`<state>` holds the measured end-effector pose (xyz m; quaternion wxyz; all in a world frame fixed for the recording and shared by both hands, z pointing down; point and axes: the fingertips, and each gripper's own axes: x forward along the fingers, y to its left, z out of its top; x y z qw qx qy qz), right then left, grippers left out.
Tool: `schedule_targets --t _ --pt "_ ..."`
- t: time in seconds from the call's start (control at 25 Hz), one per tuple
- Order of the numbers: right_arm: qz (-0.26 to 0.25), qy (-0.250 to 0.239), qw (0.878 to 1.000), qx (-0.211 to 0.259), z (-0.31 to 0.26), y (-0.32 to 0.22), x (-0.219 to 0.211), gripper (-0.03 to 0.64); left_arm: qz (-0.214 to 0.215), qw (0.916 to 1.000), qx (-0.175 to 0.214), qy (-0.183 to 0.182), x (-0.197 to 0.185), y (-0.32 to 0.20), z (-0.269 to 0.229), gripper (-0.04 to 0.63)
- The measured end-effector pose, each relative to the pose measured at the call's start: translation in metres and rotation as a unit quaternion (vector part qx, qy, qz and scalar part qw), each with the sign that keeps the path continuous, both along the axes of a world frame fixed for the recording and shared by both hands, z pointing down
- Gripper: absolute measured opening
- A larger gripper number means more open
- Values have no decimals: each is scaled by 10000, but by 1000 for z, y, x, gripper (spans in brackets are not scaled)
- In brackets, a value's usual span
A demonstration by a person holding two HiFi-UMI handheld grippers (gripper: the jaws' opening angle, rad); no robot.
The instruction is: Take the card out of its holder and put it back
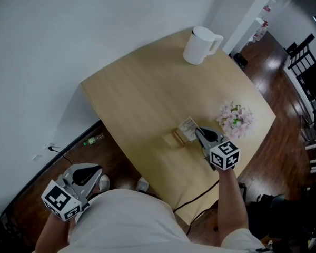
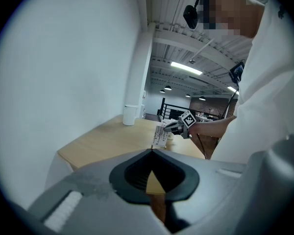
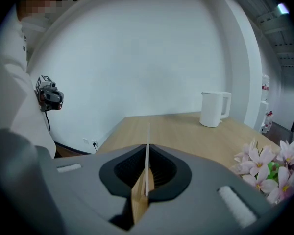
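Right hand-held gripper (image 1: 199, 133) grips one card (image 1: 188, 125), perhaps over one holder (image 1: 174, 139) | near bench (image 1: 142, 88) edge, far side open | left hand-held gripper (image 2: 152, 153) clenched empty

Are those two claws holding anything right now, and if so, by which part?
The right gripper pinches the card by its near edge; the left gripper, off the table, holds nothing.

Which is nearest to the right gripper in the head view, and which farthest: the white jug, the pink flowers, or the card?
1. Card: pinched in the right gripper, mid-table.
2. Pink flowers: just beyond the gripper, by the right edge of the table.
3. White jug: at the far corner.
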<state>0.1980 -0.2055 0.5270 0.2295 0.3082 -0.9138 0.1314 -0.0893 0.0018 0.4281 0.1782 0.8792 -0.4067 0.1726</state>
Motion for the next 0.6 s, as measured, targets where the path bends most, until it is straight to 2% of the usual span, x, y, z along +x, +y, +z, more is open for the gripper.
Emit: schedule_targets --t 0.6 --pt "64 79 9999 -102 18 -1 4 21 191 9998 -16 -29 12 -19 3 6"
